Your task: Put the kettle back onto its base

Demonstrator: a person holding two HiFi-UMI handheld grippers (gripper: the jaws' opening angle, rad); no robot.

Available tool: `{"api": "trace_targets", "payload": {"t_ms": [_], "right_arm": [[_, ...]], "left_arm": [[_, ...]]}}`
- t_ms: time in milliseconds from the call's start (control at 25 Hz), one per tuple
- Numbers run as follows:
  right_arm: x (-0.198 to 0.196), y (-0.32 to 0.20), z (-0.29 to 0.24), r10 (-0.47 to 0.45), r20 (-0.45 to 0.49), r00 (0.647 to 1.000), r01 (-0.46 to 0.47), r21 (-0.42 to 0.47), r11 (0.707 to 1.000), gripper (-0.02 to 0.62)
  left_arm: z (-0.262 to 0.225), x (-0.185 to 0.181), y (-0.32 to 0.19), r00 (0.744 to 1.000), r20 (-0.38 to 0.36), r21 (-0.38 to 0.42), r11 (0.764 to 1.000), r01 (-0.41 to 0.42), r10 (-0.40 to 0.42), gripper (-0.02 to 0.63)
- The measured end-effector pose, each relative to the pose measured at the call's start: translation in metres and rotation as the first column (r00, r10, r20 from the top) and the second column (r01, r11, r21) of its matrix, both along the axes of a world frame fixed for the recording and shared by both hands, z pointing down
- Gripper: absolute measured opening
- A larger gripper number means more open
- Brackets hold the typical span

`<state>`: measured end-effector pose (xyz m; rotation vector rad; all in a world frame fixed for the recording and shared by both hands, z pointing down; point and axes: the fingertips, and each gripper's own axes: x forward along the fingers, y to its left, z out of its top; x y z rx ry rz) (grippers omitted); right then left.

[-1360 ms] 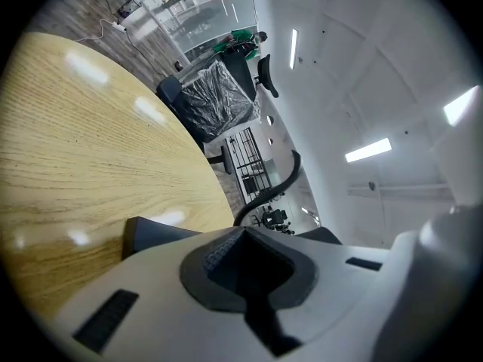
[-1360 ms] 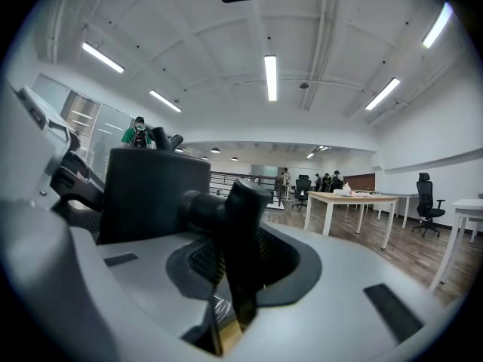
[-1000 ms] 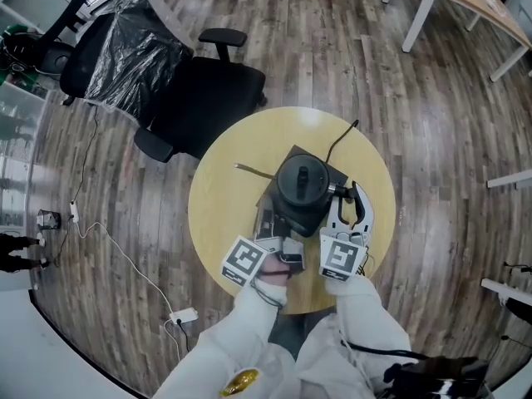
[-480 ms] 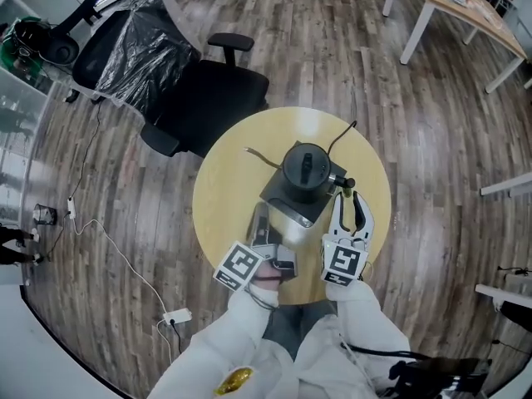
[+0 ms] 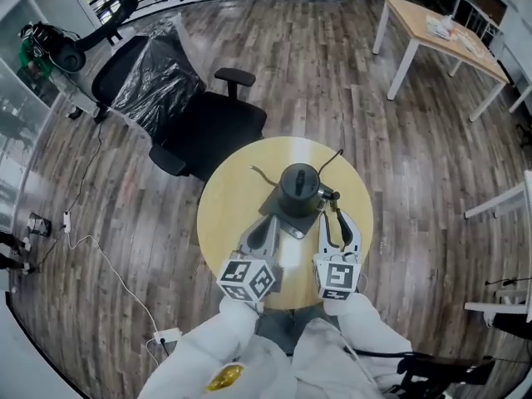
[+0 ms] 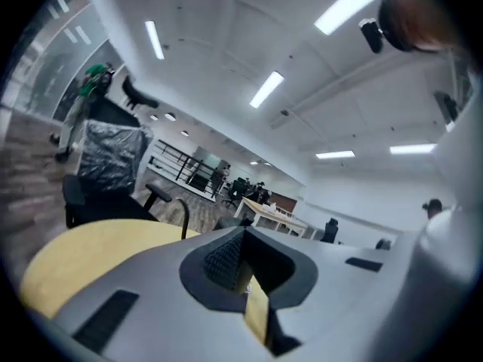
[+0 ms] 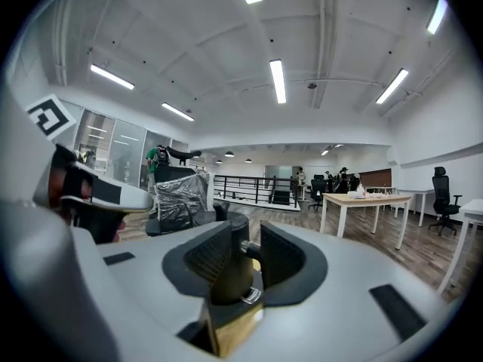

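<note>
A black gooseneck kettle (image 5: 299,186) stands at the dark square base (image 5: 283,221) in the middle of the round yellow table (image 5: 229,206). Whether it is fully seated I cannot tell. Its thin spout (image 5: 262,174) points to the far left and its handle points back toward me. My right gripper (image 5: 336,216) is shut on that handle. In the right gripper view the kettle (image 7: 229,274) fills the gap of the right gripper (image 7: 245,259). My left gripper (image 5: 268,224) lies shut at the base's near left edge. The left gripper (image 6: 243,236) holds nothing.
A black cable (image 5: 332,158) runs from the base off the table's far edge. A black office chair (image 5: 212,127) stands just beyond the table, with a plastic-covered chair (image 5: 154,77) behind it. A white-legged desk (image 5: 432,32) is at the far right. Cords lie on the wooden floor at left.
The kettle has travelled away from me, from over the table's near side to the base. My right gripper went with it. The left gripper has drawn back slightly from the base.
</note>
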<state>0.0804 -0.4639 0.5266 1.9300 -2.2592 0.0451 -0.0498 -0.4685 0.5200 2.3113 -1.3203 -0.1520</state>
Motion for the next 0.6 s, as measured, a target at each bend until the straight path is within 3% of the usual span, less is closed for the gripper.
{"api": "trace_targets", "payload": {"t_ms": [160, 240, 280, 360, 440, 600], "right_arm": [[-0.018, 0.020, -0.019, -0.045, 0.005, 0.999, 0.045, -0.010, 0.999, 0.101], [-0.025, 0.029, -0.017, -0.057, 0.008, 0.998, 0.058, -0.042, 0.997, 0.035], [-0.029, 0.034, -0.015, -0.064, 0.011, 0.998, 0.065, -0.056, 0.996, 0.032], [-0.034, 0.043, -0.014, -0.081, 0.019, 0.997, 0.082, -0.070, 0.994, 0.022], [-0.035, 0.049, -0.015, -0.096, 0.021, 0.995, 0.097, -0.074, 0.993, 0.016], [-0.033, 0.054, -0.019, -0.143, 0.030, 0.989, 0.145, -0.078, 0.986, 0.012]], "left_arm": [[-0.014, 0.012, 0.031, 0.973, 0.222, 0.089, 0.992, -0.088, 0.067, 0.000], [-0.008, 0.007, 0.042, 0.940, 0.339, 0.112, 0.990, -0.087, 0.045, 0.000], [-0.005, 0.002, 0.046, 0.926, 0.378, 0.114, 0.991, -0.071, 0.023, 0.000], [-0.002, -0.009, 0.053, 0.919, 0.393, 0.102, 0.995, -0.020, -0.022, -0.001], [0.000, -0.013, 0.059, 0.931, 0.361, 0.084, 0.996, 0.017, -0.046, -0.001], [-0.003, 0.001, 0.068, 0.936, 0.351, 0.083, 0.997, -0.002, -0.028, 0.000]]}}
